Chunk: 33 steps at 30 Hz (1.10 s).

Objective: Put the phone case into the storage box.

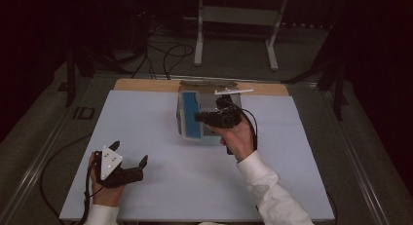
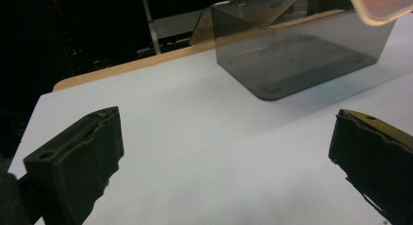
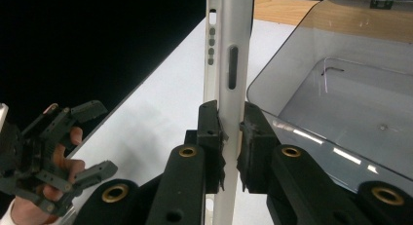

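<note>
A: What is sitting at the near left?
B: The left gripper point(image 1: 127, 167), its 2 jaws spreading wide over the white table point(image 1: 160, 186).
A: And right?
B: The right gripper point(image 3: 230, 137) is pinching a white strip point(image 3: 229, 64) beside the clear box point(image 1: 204, 119), mid-table, far side.

A white sheet point(image 1: 160, 186) is spread over the worktop, whose wooden edge point(image 1: 146, 84) is left bare along the far side. Beyond it, on the grey floor, a light metal stand point(image 1: 199, 35) is seen, with black cables point(image 1: 165, 57) looped just left of it.
</note>
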Each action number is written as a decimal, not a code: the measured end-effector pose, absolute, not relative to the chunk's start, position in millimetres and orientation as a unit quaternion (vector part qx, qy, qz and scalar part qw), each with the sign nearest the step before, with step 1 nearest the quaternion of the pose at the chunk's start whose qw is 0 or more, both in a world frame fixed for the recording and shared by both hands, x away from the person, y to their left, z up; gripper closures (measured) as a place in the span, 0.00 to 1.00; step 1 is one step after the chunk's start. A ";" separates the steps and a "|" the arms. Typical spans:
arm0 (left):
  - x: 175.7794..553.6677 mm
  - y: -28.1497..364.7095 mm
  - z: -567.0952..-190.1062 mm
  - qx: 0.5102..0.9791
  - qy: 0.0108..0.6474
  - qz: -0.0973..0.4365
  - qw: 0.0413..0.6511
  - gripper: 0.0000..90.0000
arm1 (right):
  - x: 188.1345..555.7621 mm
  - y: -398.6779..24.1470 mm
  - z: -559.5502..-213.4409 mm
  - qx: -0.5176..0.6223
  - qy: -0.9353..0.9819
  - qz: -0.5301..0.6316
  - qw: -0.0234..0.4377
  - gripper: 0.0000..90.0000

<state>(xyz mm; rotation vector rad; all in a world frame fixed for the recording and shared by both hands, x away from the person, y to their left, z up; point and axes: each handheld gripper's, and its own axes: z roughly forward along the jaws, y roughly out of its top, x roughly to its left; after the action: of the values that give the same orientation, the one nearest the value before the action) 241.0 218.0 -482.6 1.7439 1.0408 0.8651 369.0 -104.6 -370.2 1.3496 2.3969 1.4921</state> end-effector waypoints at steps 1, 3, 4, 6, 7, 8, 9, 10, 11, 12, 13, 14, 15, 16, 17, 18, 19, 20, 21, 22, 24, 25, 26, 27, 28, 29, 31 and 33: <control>241.1 218.0 -482.6 0.705 0.421 0.350 0.450 0.00 | 370.3 -104.1 -370.0 0.434 0.765 0.476 0.006 0.91; 241.1 218.0 -482.8 0.705 0.422 0.350 0.451 0.00 | 372.6 -102.2 -370.6 0.434 0.768 0.471 0.005 0.91; 241.2 217.9 -483.1 0.705 0.422 0.349 0.451 0.00 | 373.7 -101.1 -371.1 0.436 0.768 0.469 0.004 0.91; 241.2 217.4 -483.7 0.705 0.423 0.349 0.450 0.00 | 375.9 -99.2 -372.1 0.437 0.769 0.466 0.004 0.91; 241.2 217.3 -484.0 0.706 0.423 0.348 0.450 0.00 | 376.9 -98.5 -372.6 0.437 0.771 0.464 0.005 0.91; 241.3 217.3 -484.1 0.706 0.423 0.348 0.449 0.00 | 377.9 -97.7 -372.8 0.437 0.772 0.462 0.005 0.91; 241.4 217.2 -484.3 0.707 0.422 0.347 0.448 0.00 | 379.0 -97.3 -373.0 0.436 0.772 0.462 0.005 0.91; 241.5 217.1 -484.4 0.707 0.422 0.347 0.448 0.00 | 379.8 -96.8 -372.9 0.437 0.773 0.460 0.005 0.91; 241.5 217.0 -484.4 0.708 0.422 0.347 0.449 0.00 | 380.7 -96.5 -372.7 0.438 0.774 0.457 0.005 0.91; 241.4 216.9 -484.4 0.707 0.422 0.347 0.449 0.00 | 381.9 -96.2 -372.9 0.438 0.776 0.454 0.006 0.91; 241.4 216.8 -484.4 0.708 0.422 0.347 0.449 0.00 | 383.3 -95.8 -373.0 0.438 0.778 0.450 0.006 0.91; 241.4 216.7 -484.5 0.708 0.422 0.346 0.449 0.00 | 384.9 -95.3 -373.3 0.439 0.781 0.445 0.006 0.91; 241.4 216.5 -484.5 0.707 0.422 0.346 0.449 0.00 | 386.8 -95.0 -373.7 0.440 0.782 0.441 0.005 0.91; 241.3 216.5 -484.5 0.708 0.422 0.346 0.448 0.00 | 388.9 -94.6 -374.3 0.441 0.784 0.438 0.003 0.91; 241.3 216.5 -484.5 0.708 0.422 0.346 0.448 0.00 | 388.9 -94.6 -374.3 0.441 0.784 0.438 0.003 0.91; 241.4 216.6 -484.6 0.709 0.421 0.346 0.448 0.00 | 391.1 -94.8 -374.6 0.443 0.784 0.435 -0.003 0.91; 241.4 216.5 -484.6 0.709 0.421 0.346 0.448 0.00 | 395.6 -95.0 -375.5 0.447 0.784 0.430 -0.011 0.91; 241.4 216.5 -484.7 0.709 0.421 0.345 0.448 0.00 | 397.8 -95.2 -375.8 0.448 0.785 0.429 -0.015 0.91; 241.4 216.4 -484.7 0.709 0.421 0.345 0.448 0.00 | 399.8 -95.2 -375.6 0.450 0.785 0.425 -0.017 0.91; 241.4 216.3 -484.8 0.708 0.421 0.345 0.449 0.00 | 401.8 -95.2 -375.5 0.451 0.786 0.424 -0.019 0.91; 241.3 216.1 -484.8 0.708 0.421 0.345 0.449 0.00 | 405.4 -95.1 -374.7 0.454 0.785 0.421 -0.024 0.91; 241.1 216.1 -484.7 0.708 0.421 0.345 0.449 0.00 | 407.2 -95.0 -374.4 0.454 0.785 0.419 -0.027 0.91; 240.9 216.0 -484.6 0.708 0.421 0.345 0.450 0.00 | 408.9 -94.9 -374.2 0.456 0.787 0.416 -0.026 0.91; 240.8 216.0 -484.5 0.708 0.421 0.346 0.450 0.00 | 410.3 -94.7 -373.8 0.456 0.788 0.413 -0.028 0.91; 240.8 215.9 -484.5 0.708 0.421 0.345 0.450 0.00 | 411.7 -94.5 -373.4 0.457 0.788 0.412 -0.029 0.91; 240.8 215.8 -484.5 0.708 0.421 0.345 0.450 0.00 | 413.2 -94.5 -373.0 0.459 0.789 0.408 -0.028 0.91; 240.8 215.7 -484.5 0.708 0.420 0.345 0.451 0.00 | 416.4 -94.3 -372.2 0.462 0.791 0.401 -0.028 0.91; 240.7 215.6 -484.5 0.709 0.420 0.345 0.450 0.00 | 419.2 -94.1 -370.8 0.466 0.792 0.394 -0.030 0.91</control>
<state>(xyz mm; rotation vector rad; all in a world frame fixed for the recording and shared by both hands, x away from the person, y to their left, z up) 240.7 215.6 -484.5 1.7517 1.0378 0.8527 419.2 -94.1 -370.8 1.4916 2.5350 1.2634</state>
